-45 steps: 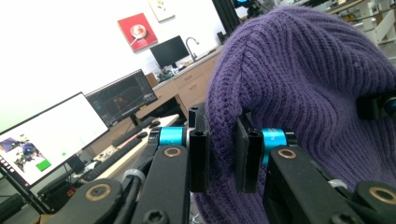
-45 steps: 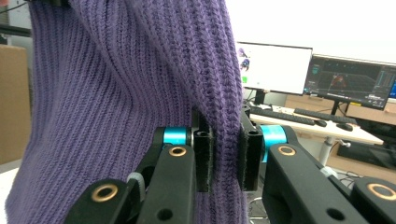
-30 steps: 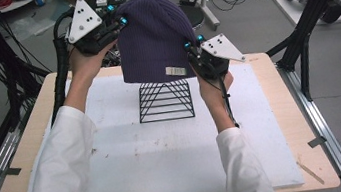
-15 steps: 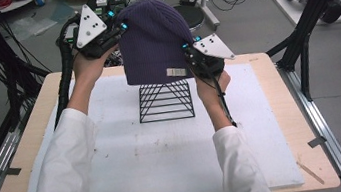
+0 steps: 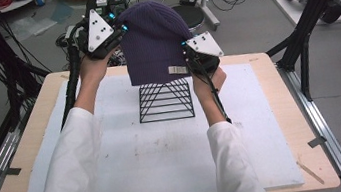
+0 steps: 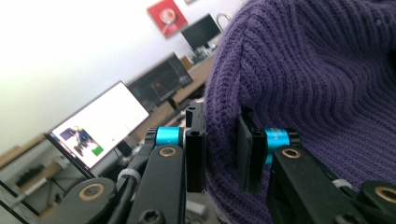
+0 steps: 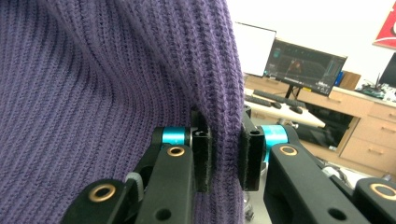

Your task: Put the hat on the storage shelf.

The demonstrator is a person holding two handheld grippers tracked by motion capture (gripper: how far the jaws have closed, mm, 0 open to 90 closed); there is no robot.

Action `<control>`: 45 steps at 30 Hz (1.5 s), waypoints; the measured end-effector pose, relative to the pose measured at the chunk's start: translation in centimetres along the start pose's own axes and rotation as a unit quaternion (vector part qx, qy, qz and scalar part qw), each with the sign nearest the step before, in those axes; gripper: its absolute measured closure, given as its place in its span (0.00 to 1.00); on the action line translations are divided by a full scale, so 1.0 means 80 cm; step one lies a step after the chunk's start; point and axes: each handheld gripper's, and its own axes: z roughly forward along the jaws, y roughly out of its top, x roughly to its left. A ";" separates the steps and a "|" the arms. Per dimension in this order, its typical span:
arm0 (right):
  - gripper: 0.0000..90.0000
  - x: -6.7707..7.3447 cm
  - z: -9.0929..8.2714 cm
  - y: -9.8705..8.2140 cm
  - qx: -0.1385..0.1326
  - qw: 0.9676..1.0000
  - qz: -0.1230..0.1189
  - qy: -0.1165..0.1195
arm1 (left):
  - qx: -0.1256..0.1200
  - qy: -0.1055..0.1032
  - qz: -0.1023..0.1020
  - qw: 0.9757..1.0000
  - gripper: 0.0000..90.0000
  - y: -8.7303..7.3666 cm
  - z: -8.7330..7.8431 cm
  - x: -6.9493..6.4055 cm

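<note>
Left jaws: nearly together, clamped on a fold of the hat's [image 6: 303, 93] knit at its side edge; in the left gripper view the ribbed cloth is pinched between the two black pads.
Right jaws: nearly together too, clamped on the hat's opposite edge; in the right gripper view a ridge of knit runs straight up between the pads.
Left gripper [image 5: 116, 33]: held high at the hat's upper left side in the high view, grey plate on top.
Right gripper [image 5: 190, 55]: sits lower, at the hat's lower right edge, just beside the small white label [image 5: 177, 69].
Hat: purple ribbed beanie, stretched between the two grippers in the air, its open rim hanging over the top of the stand [image 5: 165, 100]; whether the rim touches the wire I cannot tell.
Stand: black wire frame, pyramid-like, upright on the white mat [image 5: 158, 163] near the far middle of the desk [image 5: 265, 62].
Step in hand: by my reading, lowering the hat onto the stand, with the rim held wide by both grips.
Next move: it seems to call for bringing both hands down evenly so the rim passes around the frame's top, keeping the left side from riding higher than the right, then letting go only once the hat rests on the wire.
Risk: an uneven drop could catch the knit on a wire or tip the light stand.
</note>
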 end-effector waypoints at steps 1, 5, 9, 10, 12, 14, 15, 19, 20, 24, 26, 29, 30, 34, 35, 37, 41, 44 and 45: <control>0.88 0.000 0.000 0.001 0.002 1.000 0.000 0.002 | -0.004 -0.002 -0.003 1.000 0.85 0.000 0.000 -0.001; 0.88 0.003 0.000 -0.005 0.015 1.000 -0.005 0.003 | -0.003 -0.004 -0.011 1.000 0.85 -0.010 -0.001 -0.007; 0.88 0.006 -0.003 -0.016 0.024 1.000 -0.002 0.008 | -0.003 -0.010 -0.024 1.000 0.85 -0.026 -0.005 -0.016; 0.88 0.006 -0.004 -0.018 0.025 1.000 -0.004 0.011 | -0.004 -0.010 -0.027 1.000 0.85 -0.028 -0.006 -0.018; 0.88 0.007 -0.008 -0.023 0.027 1.000 0.000 0.015 | -0.009 -0.014 -0.033 0.999 0.85 -0.033 -0.008 -0.021; 0.88 0.008 -0.011 -0.028 0.030 0.999 0.007 0.018 | -0.009 -0.019 -0.034 0.999 0.85 -0.036 -0.011 -0.025; 0.88 0.009 -0.013 -0.031 0.032 0.999 0.010 0.020 | -0.009 -0.023 -0.036 0.999 0.85 -0.038 -0.012 -0.026; 0.87 0.011 -0.019 -0.040 0.042 0.998 0.022 0.029 | -0.010 -0.031 -0.047 0.998 0.84 -0.043 -0.018 -0.032; 0.87 0.011 -0.021 -0.042 0.044 0.998 0.022 0.030 | -0.011 -0.032 -0.050 0.998 0.84 -0.045 -0.019 -0.035; 0.87 0.011 -0.029 -0.048 0.045 0.998 0.028 0.037 | -0.014 -0.040 -0.061 0.997 0.85 -0.051 -0.024 -0.041; 0.87 0.011 -0.032 -0.050 0.050 0.997 0.031 0.042 | -0.015 -0.043 -0.062 0.997 0.84 -0.053 -0.026 -0.043; 0.87 0.010 -0.035 -0.055 0.056 0.997 0.029 0.044 | -0.009 -0.047 -0.062 0.997 0.84 -0.056 -0.028 -0.047; 0.87 0.010 -0.036 -0.056 0.058 0.997 0.031 0.045 | -0.011 -0.048 -0.065 0.997 0.84 -0.058 -0.028 -0.049; 0.87 0.011 -0.041 -0.063 0.062 0.996 0.031 0.049 | -0.010 -0.054 -0.066 0.996 0.84 -0.063 -0.032 -0.055; 0.87 0.012 -0.042 -0.065 0.061 0.996 0.032 0.050 | -0.012 -0.054 -0.066 0.996 0.84 -0.064 -0.033 -0.056; 0.86 0.014 -0.047 -0.070 0.063 0.996 0.037 0.053 | -0.015 -0.058 -0.067 0.996 0.84 -0.066 -0.036 -0.059; 0.85 0.017 -0.059 -0.079 0.053 0.995 0.048 0.064 | -0.025 -0.063 -0.072 0.995 0.84 -0.063 -0.043 -0.063; 0.84 0.017 -0.070 -0.085 0.046 0.995 0.056 0.068 | -0.035 -0.076 -0.073 0.994 0.84 -0.058 -0.049 -0.066; 0.85 0.017 -0.074 -0.087 0.043 0.995 0.059 0.071 | -0.035 -0.081 -0.069 0.994 0.84 -0.057 -0.051 -0.066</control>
